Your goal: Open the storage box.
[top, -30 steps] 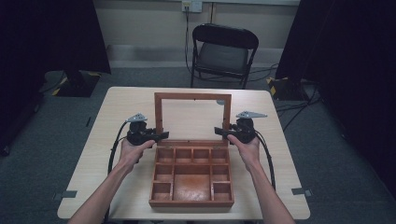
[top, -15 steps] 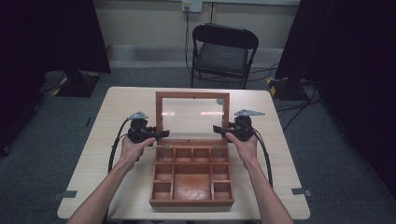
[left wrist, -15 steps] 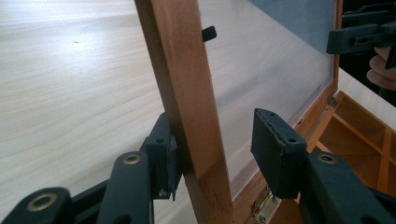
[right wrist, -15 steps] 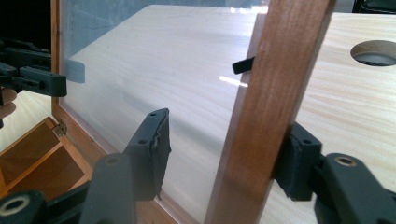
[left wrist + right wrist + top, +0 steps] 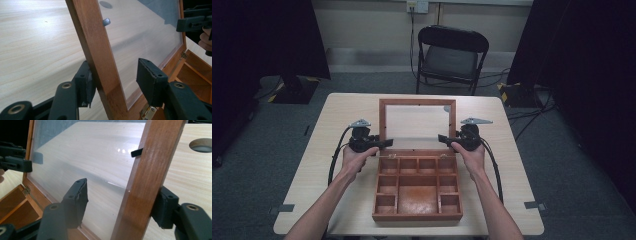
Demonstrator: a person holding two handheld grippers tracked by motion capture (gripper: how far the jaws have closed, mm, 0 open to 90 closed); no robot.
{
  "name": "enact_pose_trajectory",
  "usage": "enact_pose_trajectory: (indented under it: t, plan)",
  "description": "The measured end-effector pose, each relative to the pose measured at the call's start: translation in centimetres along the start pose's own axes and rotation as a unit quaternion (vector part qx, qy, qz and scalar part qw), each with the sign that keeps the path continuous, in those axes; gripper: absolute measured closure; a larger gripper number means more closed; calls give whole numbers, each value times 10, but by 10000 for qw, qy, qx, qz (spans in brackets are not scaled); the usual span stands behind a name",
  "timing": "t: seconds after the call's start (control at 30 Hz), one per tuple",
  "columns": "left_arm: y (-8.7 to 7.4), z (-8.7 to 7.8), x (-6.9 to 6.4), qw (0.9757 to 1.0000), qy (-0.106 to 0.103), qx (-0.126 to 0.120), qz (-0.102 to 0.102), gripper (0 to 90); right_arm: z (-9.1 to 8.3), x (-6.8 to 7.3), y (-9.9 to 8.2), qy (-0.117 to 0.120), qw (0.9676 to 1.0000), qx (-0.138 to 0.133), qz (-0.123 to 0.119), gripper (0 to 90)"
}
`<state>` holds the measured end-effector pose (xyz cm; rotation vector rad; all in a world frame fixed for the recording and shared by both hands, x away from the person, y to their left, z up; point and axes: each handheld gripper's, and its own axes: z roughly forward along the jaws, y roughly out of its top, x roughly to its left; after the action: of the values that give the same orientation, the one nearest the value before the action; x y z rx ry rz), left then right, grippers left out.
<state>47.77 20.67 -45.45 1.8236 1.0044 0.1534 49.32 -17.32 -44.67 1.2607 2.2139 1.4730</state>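
Centre of the high view: a wooden box [image 5: 417,192] with open compartments on a pale worktop [image 5: 322,165], its lower edge near the bottom of the frame. Raised upright from the box's far edge, a wooden-framed lid [image 5: 417,124] with a clear pane, hinged along the bottom. At the lid's left post, the left tool [image 5: 384,143], held in the left hand [image 5: 357,157], cable looping down toward the lower left. At the lid's right post, the right tool [image 5: 442,138], held in the right hand [image 5: 469,152], cable trailing toward the lower right. In the left gripper view, left tool [image 5: 113,80] spread wide around the lid's wooden side post [image 5: 96,55]: one pad [image 5: 86,83] touching the post's outer face at lower left, the other pad [image 5: 150,81] standing apart from the pane at lower right, so released rather than clenched. Brass hinge [image 5: 147,112] at the bottom edge, box compartments at the far right. In the right gripper view, right tool [image 5: 122,202] likewise spread around the other side post [image 5: 147,175]: right pad [image 5: 165,206] against the post's outer face, left pad [image 5: 77,200] in front of the pane with a gap, not clamped. Round hole [image 5: 201,145] in the worktop at upper right. Upper centre of the high view, behind the worktop: a dark folding chair [image 5: 452,55] on grey floor.
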Motion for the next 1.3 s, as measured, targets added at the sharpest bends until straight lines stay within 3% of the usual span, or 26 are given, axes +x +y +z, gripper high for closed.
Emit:
enact_pose_trajectory:
  t: [0.6, 0.7, 0.93, 1.3]
  plan:
    - [-6, 3, 9, 9999, 72, 81, -109, 421, 16, -5, -9, -53, 9996, 131, 234, 250]
    - [-8, 4, 9, 9998, 92, 148, -51, 417, 18, -5, -11, -150, 9996, 139, 201, 228]
    - [-14, 7, 14, 9994, 82, 274, -169, 394, 21, -9, -17, -230, 9990, 230, 297, 204]
    - [-16, 9, 15, 9993, 64, 269, -268, 379, 24, -10, -19, -233, 9985, 287, 398, 185]
